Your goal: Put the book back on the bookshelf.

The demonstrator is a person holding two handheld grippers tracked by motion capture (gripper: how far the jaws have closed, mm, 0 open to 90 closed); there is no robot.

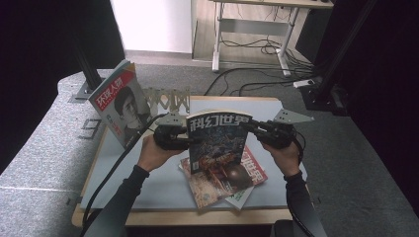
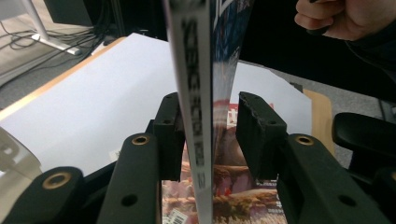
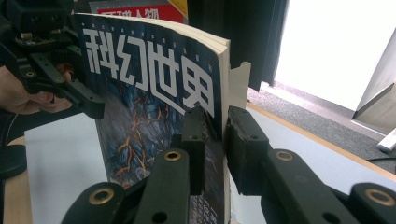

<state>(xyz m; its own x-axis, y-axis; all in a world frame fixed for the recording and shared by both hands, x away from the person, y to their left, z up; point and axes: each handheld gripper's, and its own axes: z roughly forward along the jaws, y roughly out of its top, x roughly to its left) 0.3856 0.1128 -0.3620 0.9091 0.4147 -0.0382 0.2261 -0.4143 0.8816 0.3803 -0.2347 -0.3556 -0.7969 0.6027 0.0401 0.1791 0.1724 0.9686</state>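
High view
Held item: upright magazine (image 1: pixel 217 143), dark cover toward the camera, raised above the table (image 1: pixel 148 182) near its centre.
Left gripper (image 1: pixel 185 139): at the magazine's 9 o'clock edge, the spine side.
Right gripper (image 1: pixel 249 127): at the 3 o'clock edge, the page side.
Below: flat stack of magazines (image 1: pixel 249 170), at 5 o'clock from the held copy.
Far side: red-banner magazine (image 1: pixel 118 101) leaning at 10 o'clock, beside a pale zigzag rack (image 1: pixel 168 101) at 11 o'clock.

Left gripper view
Spine (image 2: pixel 194 93): runs from 12 to 6 o'clock between the 2 jaws.
Left gripper (image 2: pixel 210 107): spread; the pad at 3 o'clock stands clear of the cover, the pad at 9 o'clock sits just beside the spine, so no clamp.
Background: flat stack (image 2: pixel 243 196) at 6 o'clock, the person's other hand (image 2: pixel 345 18) at 1 o'clock.

Right gripper view
Right gripper (image 3: pixel 222 119): clamped on the magazine's (image 3: pixel 154 93) page edge, 1 pad on the cover, 1 behind.
Left gripper (image 3: pixel 88 102): farther off at 9 o'clock.

Judgement
Step in hand: carrying the lifted magazine toward the rack, its weight apparently on the right gripper alone.
Next move calls for: a firm right grip, the cover kept vertical, and the left jaws either re-closed or drawn clear before slotting.
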